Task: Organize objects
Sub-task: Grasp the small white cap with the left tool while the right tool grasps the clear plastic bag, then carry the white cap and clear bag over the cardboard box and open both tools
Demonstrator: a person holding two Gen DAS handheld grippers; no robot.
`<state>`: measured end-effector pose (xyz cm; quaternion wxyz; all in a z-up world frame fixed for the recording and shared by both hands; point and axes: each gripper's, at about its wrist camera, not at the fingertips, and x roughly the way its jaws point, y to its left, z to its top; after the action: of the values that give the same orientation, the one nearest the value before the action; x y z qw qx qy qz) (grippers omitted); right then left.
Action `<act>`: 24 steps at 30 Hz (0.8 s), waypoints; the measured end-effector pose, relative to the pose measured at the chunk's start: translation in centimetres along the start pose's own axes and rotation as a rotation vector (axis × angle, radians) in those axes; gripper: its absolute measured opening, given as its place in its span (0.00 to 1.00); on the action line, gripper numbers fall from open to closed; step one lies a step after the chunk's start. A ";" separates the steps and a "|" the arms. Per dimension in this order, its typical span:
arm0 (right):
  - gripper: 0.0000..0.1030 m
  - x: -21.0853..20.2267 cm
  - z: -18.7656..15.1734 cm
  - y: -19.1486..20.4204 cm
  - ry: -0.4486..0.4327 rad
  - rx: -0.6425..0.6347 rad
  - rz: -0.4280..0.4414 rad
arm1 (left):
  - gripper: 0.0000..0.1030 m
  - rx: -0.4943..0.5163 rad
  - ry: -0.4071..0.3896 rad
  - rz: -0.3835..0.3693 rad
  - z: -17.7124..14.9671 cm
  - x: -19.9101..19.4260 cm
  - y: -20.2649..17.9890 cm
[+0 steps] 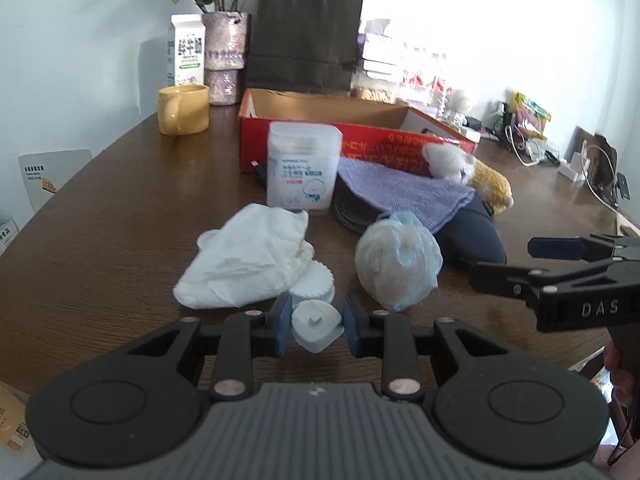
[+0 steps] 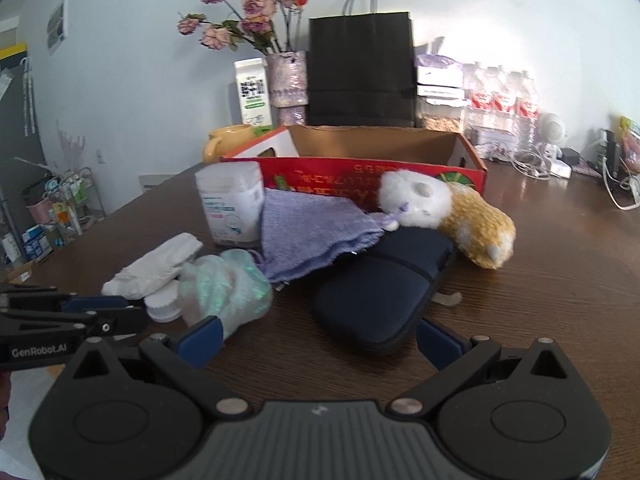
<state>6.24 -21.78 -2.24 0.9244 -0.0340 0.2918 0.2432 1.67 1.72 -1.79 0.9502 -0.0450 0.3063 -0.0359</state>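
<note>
The left gripper (image 1: 315, 330) fingers clenched a small white cap (image 1: 316, 329) near the brown worktop (image 1: 112, 208)'s front edge; bare wood stretched leftward. The right gripper (image 2: 320, 340) fingers stood released around the navy case (image 2: 380, 296).

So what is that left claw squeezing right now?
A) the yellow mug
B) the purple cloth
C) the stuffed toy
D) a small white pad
D: the left gripper has its blue fingers pressed against a small white pad, lifted just in front of the crumpled white bag.
</note>
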 end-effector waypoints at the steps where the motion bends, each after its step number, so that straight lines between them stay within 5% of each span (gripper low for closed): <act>1: 1.00 0.1 0.2 0.4 -0.003 -0.009 0.018 | 0.27 -0.004 -0.005 0.002 0.0 -0.1 0.2; 4: 0.99 0.9 0.7 1.7 -0.008 -0.037 0.070 | 0.27 -0.014 -0.022 0.009 0.2 -0.5 0.7; 9: 0.82 3.2 1.2 3.6 0.007 -0.067 0.120 | 0.27 -0.023 -0.051 0.014 0.7 -1.1 1.4; 13: 0.48 4.8 1.3 4.2 0.041 -0.065 0.124 | 0.27 -0.031 -0.059 0.012 0.9 -1.3 1.8; 24: 0.37 1.4 1.8 3.3 -0.062 -0.064 0.178 | 0.27 -0.025 -0.102 0.000 2.2 -1.9 1.6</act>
<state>6.64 -17.86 -1.26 0.9062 -0.0297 0.2570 0.3345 1.47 3.66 0.88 0.9639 -0.0584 0.2580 -0.0298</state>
